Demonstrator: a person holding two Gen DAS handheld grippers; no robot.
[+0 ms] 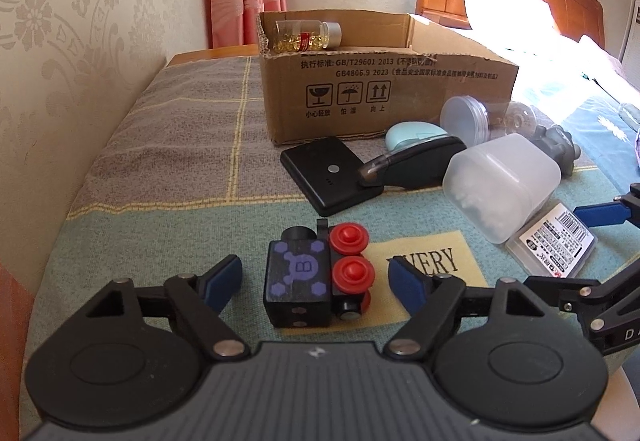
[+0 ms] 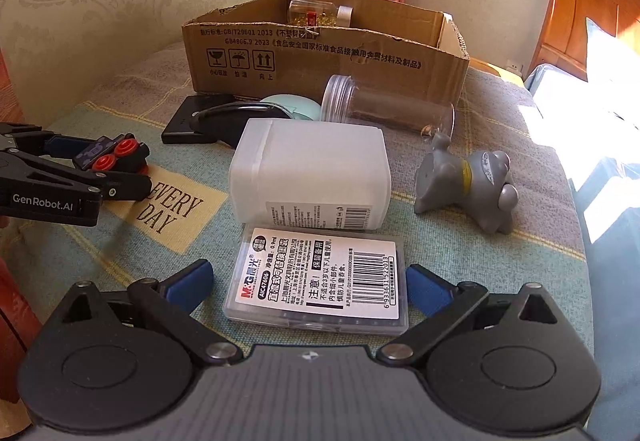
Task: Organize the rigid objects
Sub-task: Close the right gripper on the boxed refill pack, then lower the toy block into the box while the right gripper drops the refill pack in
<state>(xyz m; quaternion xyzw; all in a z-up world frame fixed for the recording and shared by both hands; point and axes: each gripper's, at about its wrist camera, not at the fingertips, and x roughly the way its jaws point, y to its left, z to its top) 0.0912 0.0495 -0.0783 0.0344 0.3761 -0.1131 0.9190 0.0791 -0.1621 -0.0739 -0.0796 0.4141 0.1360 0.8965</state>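
My left gripper [image 1: 316,277] is open, its jaws on either side of a black toy train [image 1: 308,281] with red wheels, lying on the cloth. It also shows in the right wrist view [image 2: 116,157]. My right gripper [image 2: 310,287] is open around a flat clear case [image 2: 320,281] with a barcode label; the case also shows in the left wrist view [image 1: 554,243]. A cardboard box [image 1: 360,93] at the back holds a clear pill bottle [image 1: 308,35].
Between the grippers and the box lie a frosted plastic container [image 2: 312,169], a black power bank [image 1: 324,169], a black mouse [image 1: 420,161], a mint mouse [image 1: 412,133], a clear jar [image 2: 380,105] and a grey toy figure [image 2: 468,181]. A wall is left, a bed right.
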